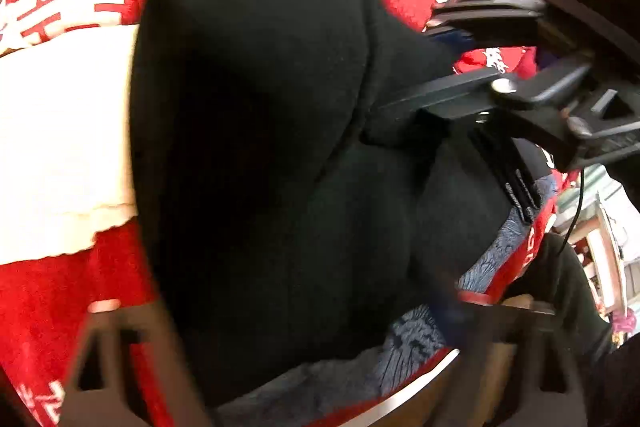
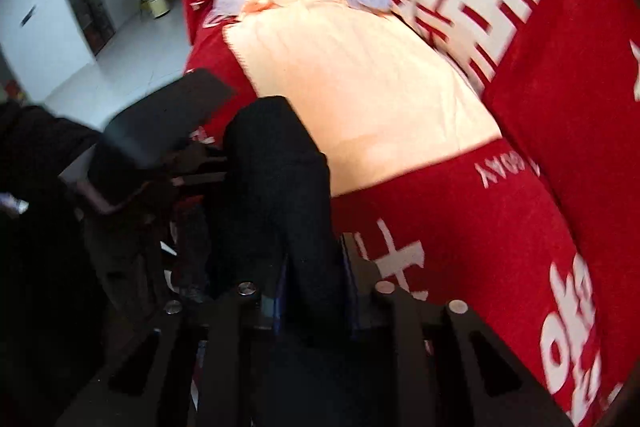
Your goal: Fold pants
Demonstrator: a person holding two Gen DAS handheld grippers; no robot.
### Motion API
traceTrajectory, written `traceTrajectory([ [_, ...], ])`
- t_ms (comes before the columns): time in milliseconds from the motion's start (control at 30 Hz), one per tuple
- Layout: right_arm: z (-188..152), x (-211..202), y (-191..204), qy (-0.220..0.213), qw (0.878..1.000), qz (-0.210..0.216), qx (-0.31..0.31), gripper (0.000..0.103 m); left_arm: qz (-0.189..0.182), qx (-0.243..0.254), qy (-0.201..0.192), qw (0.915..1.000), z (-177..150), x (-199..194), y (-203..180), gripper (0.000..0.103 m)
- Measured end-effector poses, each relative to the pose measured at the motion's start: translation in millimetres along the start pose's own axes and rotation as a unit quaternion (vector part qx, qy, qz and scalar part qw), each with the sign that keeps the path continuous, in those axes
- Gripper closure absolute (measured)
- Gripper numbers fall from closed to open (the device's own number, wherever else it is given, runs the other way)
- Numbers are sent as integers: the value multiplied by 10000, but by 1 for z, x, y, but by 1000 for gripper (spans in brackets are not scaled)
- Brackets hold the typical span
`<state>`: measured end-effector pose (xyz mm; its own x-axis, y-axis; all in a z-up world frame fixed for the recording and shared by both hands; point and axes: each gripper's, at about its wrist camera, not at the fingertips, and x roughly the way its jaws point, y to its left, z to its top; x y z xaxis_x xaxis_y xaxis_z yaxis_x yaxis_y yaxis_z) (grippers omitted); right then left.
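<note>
The black pants (image 2: 276,195) hang bunched in the middle of the frame above a red blanket (image 2: 520,207). The right gripper (image 2: 314,303) has its fingers pinching the cloth. The left gripper (image 1: 276,347) is blurred; its grip I cannot tell. A cream towel (image 2: 360,87) lies behind.

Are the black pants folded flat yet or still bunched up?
Bunched. The black fabric pants rise in a rumpled mound, and the right gripper pinches a lifted ridge.

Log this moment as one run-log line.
task: fold pants | right gripper: shut on black pants | left gripper: around pants, grip unclear | surface: red blanket, cream garment beneath
</note>
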<state>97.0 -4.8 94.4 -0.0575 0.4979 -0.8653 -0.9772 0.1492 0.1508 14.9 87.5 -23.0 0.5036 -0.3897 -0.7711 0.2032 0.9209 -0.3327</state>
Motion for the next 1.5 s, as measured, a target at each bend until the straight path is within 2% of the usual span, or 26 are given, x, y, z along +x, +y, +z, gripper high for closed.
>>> traceTrajectory([
  [67, -2, -8, -10, -102, 9991, -165, 380, 61, -106, -184, 99, 9997, 1, -5, 4, 58],
  [100, -5, -17, -16, -230, 9976, -271, 589, 52, -77, -219, 123, 9997, 1, -6, 4, 61],
  [133, -11, -26, -22, -330, 9951, -470, 801, 35, 1, -228, 160, 9996, 1, -5, 2, 61],
  [200, -26, -33, -29, -139, 9866, -1289, 987, 23, 122, -246, 186, 9995, 2, -4, 0, 61],
  [267, -51, -30, -39, 465, 9678, -2213, 1105, 23, 183, -291, 223, 9992, 4, -4, -3, 62],
  [333, -75, -30, -52, 889, 9478, -2664, 1512, 23, 178, -416, 242, 9987, 0, -4, 3, 62],
  [367, -89, -34, -58, 898, 9377, -2756, 1915, 23, 173, -536, 249, 9981, 0, -4, 5, 62],
  [400, -99, -38, -61, 774, 9326, -2688, 2279, 23, 168, -603, 262, 9977, -1, -1, 4, 62],
  [467, -121, -43, -62, 276, 9228, -2128, 3199, 23, 164, -778, 303, 9964, -2, 4, 7, 61],
  [500, -132, -43, -58, 0, 9170, -1758, 3582, 23, 170, -870, 329, 9955, -2, 6, 8, 57],
  [533, -142, -39, -51, -221, 9087, -1532, 3877, 23, 209, -976, 373, 9943, -1, 8, 10, 42],
  [567, -152, -32, -44, -306, 9003, -1391, 4112, 22, 230, -1063, 422, 9932, 0, 11, 10, 36],
  [600, -158, -24, -38, -300, 8947, -1351, 4247, 22, 222, -1143, 401, 9924, 0, 11, 10, 30],
  [633, -163, -24, -26, -468, 8934, -1605, 4170, 22, 177, -1131, 415, 9926, 2, 14, 6, 16],
  [667, -164, -23, -14, -553, 8942, -1800, 4062, 22, 205, -1097, 457, 9927, 4, 17, 1, 15],
  [767, -167, -21, 18, -586, 8976, -1848, 3958, 17, 587, -837, 581, 9931, 7, 26, -18, 15],
  [800, -168, -20, 28, -585, 9026, -1831, 3852, 12, 721, -789, 600, 9925, 8, 29, -20, 18],
  [867, -171, -21, 43, -557, 9103, -1965, 3600, 11, 809, -855, 600, 9912, 8, 27, -18, 28],
  [900, -172, -21, 48, -558, 9122, -1995, 3534, 11, 825, -961, 580, 9902, 9, 21, -15, 49],
  [933, -172, -24, 51, -581, 9116, -2010, 3540, 11, 803, -1071, 576, 9893, 10, 13, -12, 64],
  [1000, -172, -29, 50, -663, 9087, -1911, 3653, 11, 736, -1018, 588, 9903, 13, 3, -14, 68],
  [1100, -172, -40, 36, -866, 9036, -1645, 3860, 10, 1030, -504, 556, 9918, 18, -6, -39, 73],
  [1267, -166, -72, 2, -1385, 8782, -1728, 4238, 10, 903, -544, 516, 9931, 32, -21, -53, 77],
  [1300, -164, -79, -10, -1538, 8728, -1551, 4364, 10, 864, -559, 512, 9934, 35, -25, -54, 77],
  [1400, -159, -78, -44, -1735, 8588, -543, 4790, 10, 831, -574, 493, 9937, 42, -32, -59, 77],
  [1500, -154, -65, -79, -1735, 8384, -150, 5164, 10, 864, -644, 547, 9927, 47, -35, -60, 77],
])
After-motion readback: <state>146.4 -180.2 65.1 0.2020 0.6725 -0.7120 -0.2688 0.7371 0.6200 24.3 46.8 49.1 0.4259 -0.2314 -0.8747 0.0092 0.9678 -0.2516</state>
